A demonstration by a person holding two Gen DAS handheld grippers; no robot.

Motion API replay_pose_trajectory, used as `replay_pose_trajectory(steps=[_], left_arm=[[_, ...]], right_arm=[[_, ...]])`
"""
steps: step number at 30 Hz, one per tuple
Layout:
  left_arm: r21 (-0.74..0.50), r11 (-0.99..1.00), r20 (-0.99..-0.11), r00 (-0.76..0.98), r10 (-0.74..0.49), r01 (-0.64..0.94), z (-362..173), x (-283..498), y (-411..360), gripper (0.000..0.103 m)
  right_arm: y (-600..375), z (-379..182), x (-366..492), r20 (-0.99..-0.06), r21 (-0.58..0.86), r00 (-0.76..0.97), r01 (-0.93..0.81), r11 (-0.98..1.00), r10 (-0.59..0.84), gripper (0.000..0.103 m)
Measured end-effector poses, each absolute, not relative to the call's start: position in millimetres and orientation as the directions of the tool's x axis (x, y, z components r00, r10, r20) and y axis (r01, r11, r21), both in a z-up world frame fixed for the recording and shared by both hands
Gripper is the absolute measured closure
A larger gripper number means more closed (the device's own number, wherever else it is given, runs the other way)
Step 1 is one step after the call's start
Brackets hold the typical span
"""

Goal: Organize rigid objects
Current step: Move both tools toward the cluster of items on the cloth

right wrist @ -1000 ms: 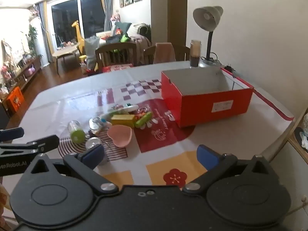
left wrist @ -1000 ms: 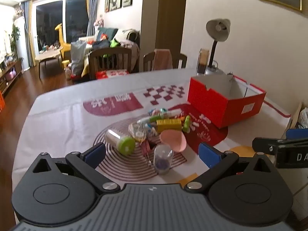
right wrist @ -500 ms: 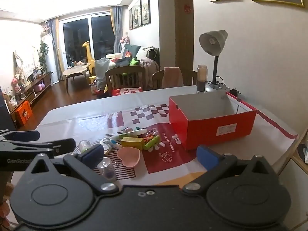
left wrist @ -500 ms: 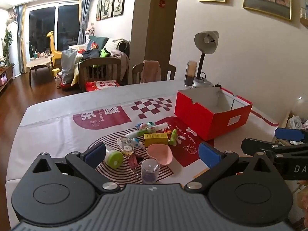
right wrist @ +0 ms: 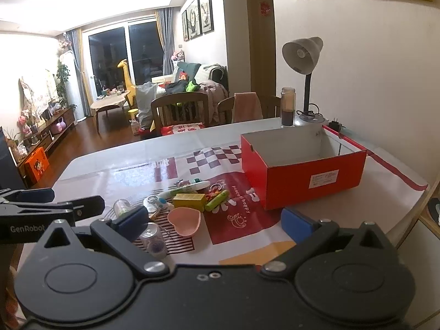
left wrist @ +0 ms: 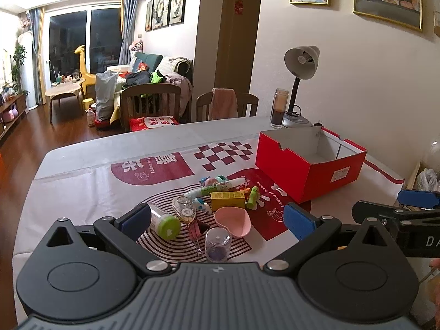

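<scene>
On the near part of the table (left wrist: 82, 170), a cluster of small objects lies on the red-and-white cloth: a pink heart-shaped dish (left wrist: 233, 221), a yellow box (left wrist: 227, 199), a green-capped bottle (left wrist: 164, 222), a clear jar (left wrist: 217, 244) and a white-green marker (left wrist: 217, 187). Right of them, a little farther, stands an open red box (left wrist: 310, 165). The left gripper (left wrist: 217, 221) and the right gripper (right wrist: 213, 220) hover over the near edge, jaws spread wide, grasping nothing. A desk lamp (left wrist: 301, 63) stands far right.
</scene>
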State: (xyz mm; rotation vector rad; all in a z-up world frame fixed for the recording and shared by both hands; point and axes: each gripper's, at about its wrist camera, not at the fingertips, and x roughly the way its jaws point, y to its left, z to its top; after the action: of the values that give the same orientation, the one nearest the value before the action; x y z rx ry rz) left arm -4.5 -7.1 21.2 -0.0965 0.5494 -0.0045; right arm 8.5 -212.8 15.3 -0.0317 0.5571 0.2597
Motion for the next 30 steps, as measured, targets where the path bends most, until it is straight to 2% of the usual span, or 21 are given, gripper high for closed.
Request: replay_pose_trajectory(steps=[15,30], left_arm=[[-0.088,0.995,-0.529,0.849,-0.016,-0.036,20,3,-10,0.000],[-0.094,0.992,-0.566,0.824,0.013,-0.081,10,26,5,0.000]], right_arm=[[-206,11,15,-0.549,0.041,0.785,-0.316,0.948,0.285,0.000],[-183,1,30,-0.575,0.027,0.712,-0.475,0.880,0.402,0.001]])
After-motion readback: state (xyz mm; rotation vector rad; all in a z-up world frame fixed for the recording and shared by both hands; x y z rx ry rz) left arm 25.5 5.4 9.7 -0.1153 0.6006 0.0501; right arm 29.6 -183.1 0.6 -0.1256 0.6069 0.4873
